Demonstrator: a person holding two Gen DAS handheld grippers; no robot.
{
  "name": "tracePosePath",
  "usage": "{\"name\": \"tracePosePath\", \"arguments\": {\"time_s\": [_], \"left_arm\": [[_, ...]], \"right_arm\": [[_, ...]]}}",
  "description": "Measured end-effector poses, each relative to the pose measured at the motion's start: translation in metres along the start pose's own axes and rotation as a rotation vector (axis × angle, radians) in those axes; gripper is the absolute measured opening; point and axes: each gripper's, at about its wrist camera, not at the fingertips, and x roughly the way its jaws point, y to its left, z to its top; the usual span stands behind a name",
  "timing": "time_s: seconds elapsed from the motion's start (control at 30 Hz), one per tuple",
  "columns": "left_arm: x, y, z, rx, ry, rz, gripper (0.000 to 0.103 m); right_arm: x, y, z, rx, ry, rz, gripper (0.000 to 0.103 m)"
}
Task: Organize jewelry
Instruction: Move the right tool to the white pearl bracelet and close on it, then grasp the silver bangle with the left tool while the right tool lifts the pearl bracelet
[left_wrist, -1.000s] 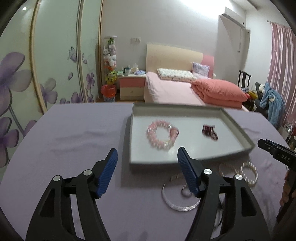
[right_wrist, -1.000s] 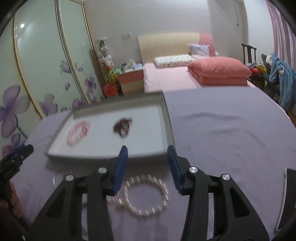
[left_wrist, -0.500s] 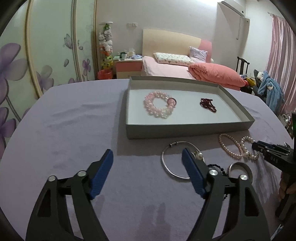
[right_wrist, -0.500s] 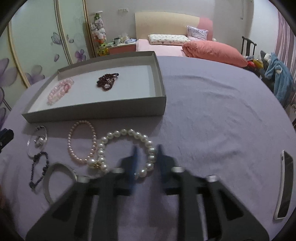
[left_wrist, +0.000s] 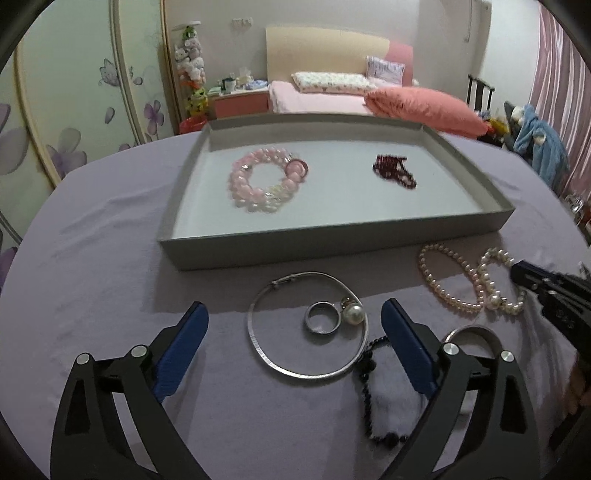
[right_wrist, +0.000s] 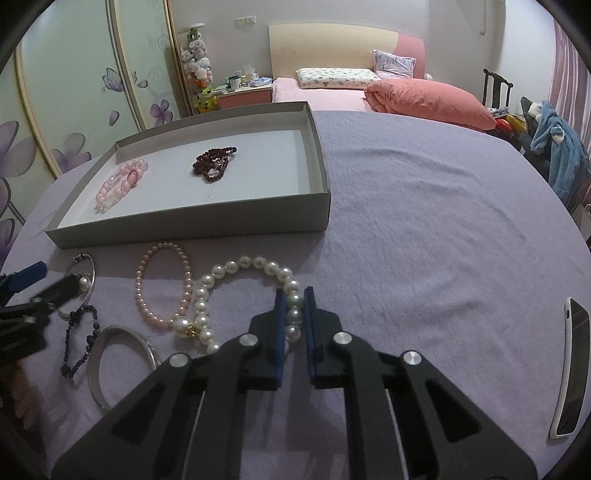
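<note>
Purple tablecloth (right_wrist: 424, 221), right tool (right_wrist: 294, 295) gripping pearl bracelet (right_wrist: 236, 266)

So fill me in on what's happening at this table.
A person is sorting jewelry into a grey tray with a gripper in each hand. The right gripper is shut on the white pearl bracelet, which lies on the purple cloth. The left gripper, jaws just opening and empty, hovers over the silver choker with a ring inside it. A pink bead bracelet and a dark red one are already in the tray.
</note>
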Motion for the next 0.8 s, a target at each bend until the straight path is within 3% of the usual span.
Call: {"name": "tracePosePath", "arguments": {"time_s": [0.23,0.4,0.47,0.67,0.8], "left_arm": [[0.012,-0.001,0.0,0.005,0.043,0.059,0.095],[0.007,0.008,-0.003,0.0,0.034,0.03,0.076],[0.004,0.013,-0.006,0.014,0.029,0.032,0.074],[0.0,0.034,-0.01,-0.008,0.034,0.026,0.075],[0.001,0.036,-0.01,-0.017,0.04,0.039,0.082]], "right_arm": [[-0.001,-0.003,0.0,0.009,0.0,0.013,0.011],[-0.001,-0.004,-0.001,0.015,0.0,0.02,0.011],[-0.002,-0.005,-0.001,0.016,0.0,0.022,0.011],[-0.002,-0.006,-0.001,0.014,0.0,0.019,0.011],[-0.003,-0.006,-0.002,0.014,0.0,0.021,0.011]]}}
